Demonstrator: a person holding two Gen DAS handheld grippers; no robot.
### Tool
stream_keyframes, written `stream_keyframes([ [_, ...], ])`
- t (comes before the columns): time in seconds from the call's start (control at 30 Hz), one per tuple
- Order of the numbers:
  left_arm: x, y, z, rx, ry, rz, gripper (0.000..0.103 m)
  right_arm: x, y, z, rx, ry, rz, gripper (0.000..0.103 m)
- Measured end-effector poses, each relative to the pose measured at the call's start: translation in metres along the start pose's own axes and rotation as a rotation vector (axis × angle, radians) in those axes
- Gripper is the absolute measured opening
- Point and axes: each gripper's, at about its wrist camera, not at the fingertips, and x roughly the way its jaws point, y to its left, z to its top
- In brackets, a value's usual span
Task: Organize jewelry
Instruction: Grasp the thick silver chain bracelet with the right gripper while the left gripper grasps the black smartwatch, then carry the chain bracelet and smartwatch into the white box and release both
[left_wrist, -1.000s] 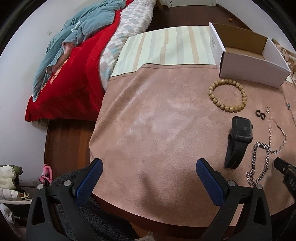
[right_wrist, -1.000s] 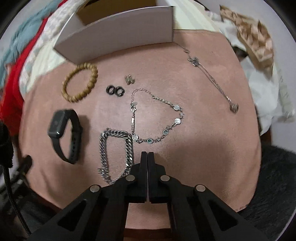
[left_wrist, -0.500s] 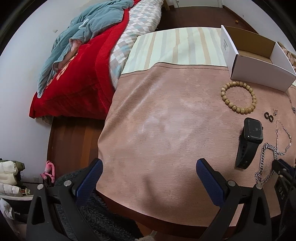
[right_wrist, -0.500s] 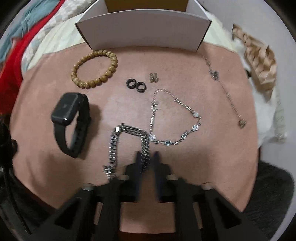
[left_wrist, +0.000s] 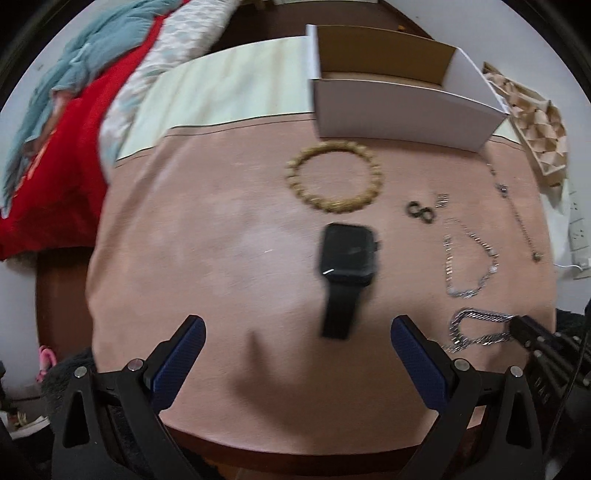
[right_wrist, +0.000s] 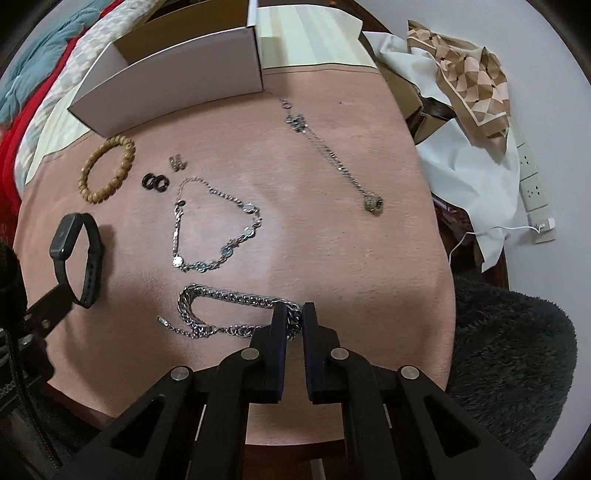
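Jewelry lies on a pink table cloth (right_wrist: 314, 221). My right gripper (right_wrist: 293, 314) is shut on the right end of a thick silver chain bracelet (right_wrist: 221, 295), which lies on the cloth. Beyond it lie a thin silver bracelet (right_wrist: 214, 229), a long thin necklace (right_wrist: 332, 158), two black rings (right_wrist: 155, 181), small earrings (right_wrist: 176, 162), a wooden bead bracelet (right_wrist: 107, 173) and a black smartwatch (right_wrist: 75, 251). My left gripper (left_wrist: 295, 354) is open and empty, just short of the smartwatch (left_wrist: 347, 258). An open white box (left_wrist: 399, 107) stands at the back.
A bed with red and teal covers (left_wrist: 55, 122) lies left of the table. White cloth and a patterned scarf (right_wrist: 469, 74) sit at the right edge, by a power strip (right_wrist: 532, 184). A dark fuzzy seat (right_wrist: 509, 350) is at the near right.
My right gripper opened a little, moved onto the thick chain and closed on its end. My left gripper swung right, so the smartwatch now lies between its open fingers' line.
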Motion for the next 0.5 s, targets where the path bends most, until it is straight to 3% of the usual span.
stream_keyframes([
  [0.03,0.002,-0.004,0.003,0.009,0.0,-0.012,0.095,-0.001,-0.003,0.0,0.0,-0.002,0.001,0.008],
  [0.1,0.004,-0.011,0.009,0.028,-0.006,-0.01,0.076,-0.006,-0.001,-0.001,-0.006,-0.002,0.002,0.008],
  [0.23,0.007,-0.02,0.016,0.072,-0.026,0.002,0.053,-0.008,0.0,0.0,-0.007,0.0,0.012,0.008],
  [0.3,0.009,-0.023,0.019,0.094,-0.029,-0.002,0.03,-0.004,-0.004,0.005,-0.006,0.0,0.019,0.008],
  [0.5,0.0,-0.025,0.02,0.123,-0.073,0.003,0.03,-0.012,-0.002,0.008,0.0,-0.011,0.06,0.008],
])
